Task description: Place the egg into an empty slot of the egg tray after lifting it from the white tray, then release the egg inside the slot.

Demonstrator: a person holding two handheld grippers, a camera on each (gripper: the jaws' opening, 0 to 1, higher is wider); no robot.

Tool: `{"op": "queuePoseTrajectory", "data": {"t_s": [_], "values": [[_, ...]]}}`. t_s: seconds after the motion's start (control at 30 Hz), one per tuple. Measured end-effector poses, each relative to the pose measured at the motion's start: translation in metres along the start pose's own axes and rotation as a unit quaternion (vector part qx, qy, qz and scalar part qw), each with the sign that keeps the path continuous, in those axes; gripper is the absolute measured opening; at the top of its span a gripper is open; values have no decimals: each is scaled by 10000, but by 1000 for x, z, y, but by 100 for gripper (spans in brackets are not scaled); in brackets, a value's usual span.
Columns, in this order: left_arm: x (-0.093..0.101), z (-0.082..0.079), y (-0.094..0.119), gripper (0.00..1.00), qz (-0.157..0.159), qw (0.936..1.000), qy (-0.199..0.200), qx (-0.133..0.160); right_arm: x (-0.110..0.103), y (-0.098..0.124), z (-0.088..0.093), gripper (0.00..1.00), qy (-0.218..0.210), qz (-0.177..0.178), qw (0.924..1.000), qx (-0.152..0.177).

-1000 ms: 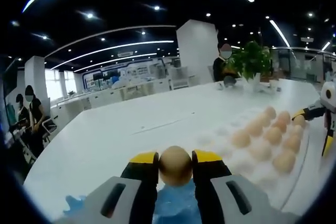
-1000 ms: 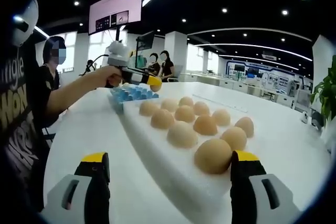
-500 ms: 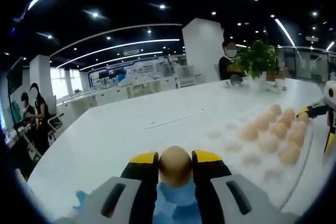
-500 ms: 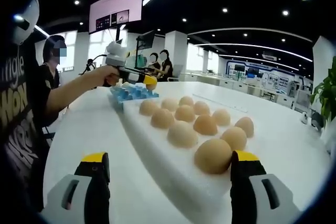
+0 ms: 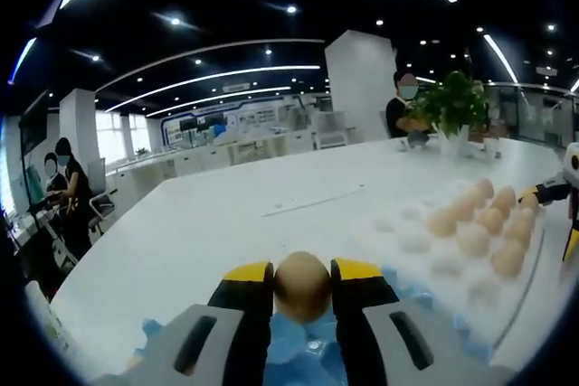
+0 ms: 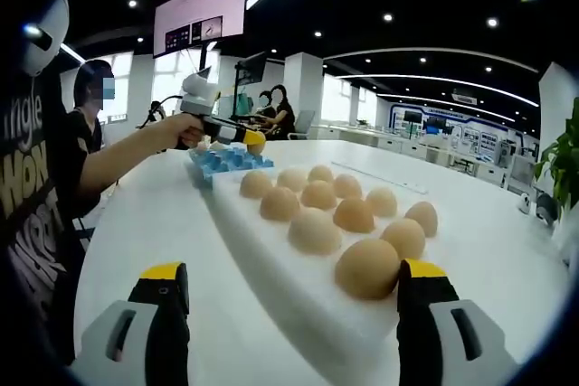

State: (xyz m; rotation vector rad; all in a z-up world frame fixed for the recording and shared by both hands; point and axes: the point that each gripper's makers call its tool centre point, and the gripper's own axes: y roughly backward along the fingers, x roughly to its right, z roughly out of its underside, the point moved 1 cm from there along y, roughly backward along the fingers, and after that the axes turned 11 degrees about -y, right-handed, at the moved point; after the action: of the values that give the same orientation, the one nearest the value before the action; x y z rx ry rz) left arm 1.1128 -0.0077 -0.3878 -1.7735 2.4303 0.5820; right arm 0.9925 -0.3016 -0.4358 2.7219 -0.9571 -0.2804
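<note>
The smooth brown egg (image 5: 301,286) is pinched tight between the left gripper (image 5: 301,288)'s yellow-tipped jaws, hanging right over the blue plastic egg tray (image 5: 308,354), while further along the white foam tray (image 6: 298,291) the right gripper (image 6: 288,288) sits spread wide, holding nothing.

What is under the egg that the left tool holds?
The blue egg tray lies below the egg. The left tool hides most slots, so their fill cannot be judged.
</note>
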Motion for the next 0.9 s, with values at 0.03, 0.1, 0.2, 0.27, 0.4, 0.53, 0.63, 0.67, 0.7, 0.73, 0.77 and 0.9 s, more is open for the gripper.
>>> {"op": "queuePoseTrajectory", "data": {"t_s": [0.03, 0.1, 0.2, 0.27, 0.4, 0.53, 0.63, 0.67, 0.7, 0.73, 0.77, 0.9], "values": [[-1, 0, 0, 25, -10, 10000, 2, 0, 0, 0, 0, 100, 1, 0, 10000, -2], [-2, 1, 1, 25, -35, 10000, -3, -4, 0, 0, 0, 100, 3, 1, 10000, -5], [-6, 3, 3, 25, -108, 9999, 2, -15, 0, 0, 0, 100, -3, 1, 10000, 0], [-8, 4, 5, 25, -124, 9999, 31, -19, 1, 0, 0, 100, 4, 4, 10000, -3], [-13, 5, 7, 25, -194, 9998, 43, -35, 1, 0, 0, 100, 0, 3, 10000, 5], [-23, 7, 7, 25, -264, 9996, 75, -42, 1, -1, 0, 100, 6, 2, 10000, 5], [-28, 8, 7, 25, -304, 9995, 107, -41, 1, -1, -1, 100, 8, 4, 10000, 6], [-29, 9, 8, 25, -321, 9994, 99, -43, 1, -1, -1, 100, 7, 4, 10000, 8], [-30, 10, 8, 25, -335, 9994, 109, -51, 1, -1, -1, 100, 7, 4, 10000, 9], [-31, 10, 8, 25, -345, 9993, 128, -51, 1, -1, -1, 100, 6, 7, 10000, 7], [-33, 11, 9, 25, -363, 9992, 134, -49, 1, -1, -1, 100, 5, 9, 10000, 8], [-40, 13, 11, 25, -440, 9989, 139, -68, 1, -1, -1, 100, 5, 9, 10000, 16]]}}
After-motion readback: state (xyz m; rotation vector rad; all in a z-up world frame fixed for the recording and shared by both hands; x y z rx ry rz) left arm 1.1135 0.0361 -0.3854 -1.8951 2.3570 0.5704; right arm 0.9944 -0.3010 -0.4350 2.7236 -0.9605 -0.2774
